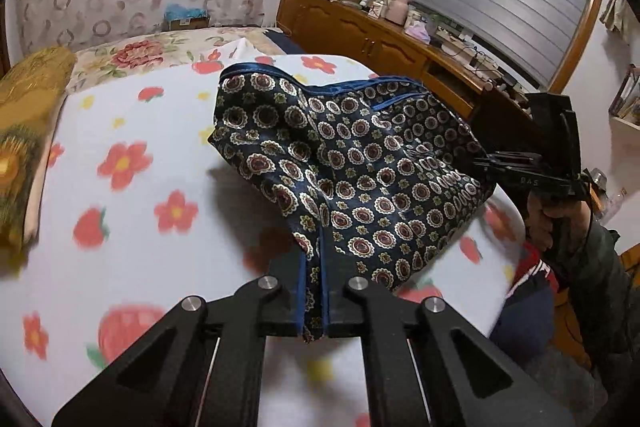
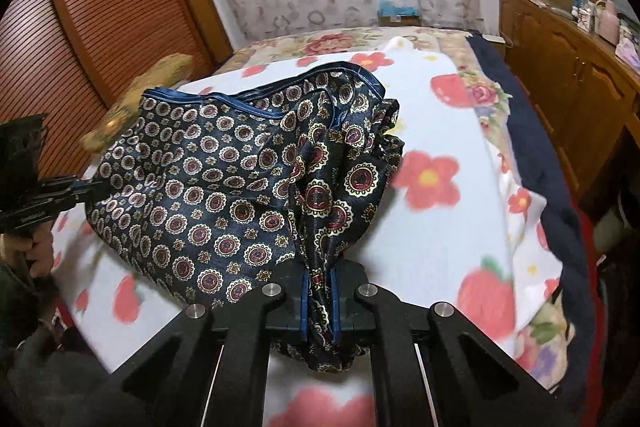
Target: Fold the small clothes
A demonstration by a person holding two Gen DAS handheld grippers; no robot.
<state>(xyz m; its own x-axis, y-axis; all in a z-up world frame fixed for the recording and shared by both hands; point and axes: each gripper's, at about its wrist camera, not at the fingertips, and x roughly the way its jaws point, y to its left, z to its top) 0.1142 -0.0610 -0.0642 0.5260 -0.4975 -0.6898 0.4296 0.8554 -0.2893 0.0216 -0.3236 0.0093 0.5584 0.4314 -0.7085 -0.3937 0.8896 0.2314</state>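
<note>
Shiny dark blue cloth (image 1: 352, 163) with round red and cream rings hangs between our two grippers, lifted above the white blanket (image 1: 132, 131) with red flowers. Our left gripper (image 1: 313, 297) pinches one corner, its jaws pressed tight on the bunched edge. Our right gripper (image 2: 319, 301) pinches the other corner the same way. In the left view, the right one shows at three o'clock. In the right view, the left one shows at nine o'clock. A yellow pillow (image 1: 24, 131) lies at nine o'clock on the bed.

Black claw (image 1: 313, 301), silver screws, green sleeve (image 1: 596, 267)
</note>
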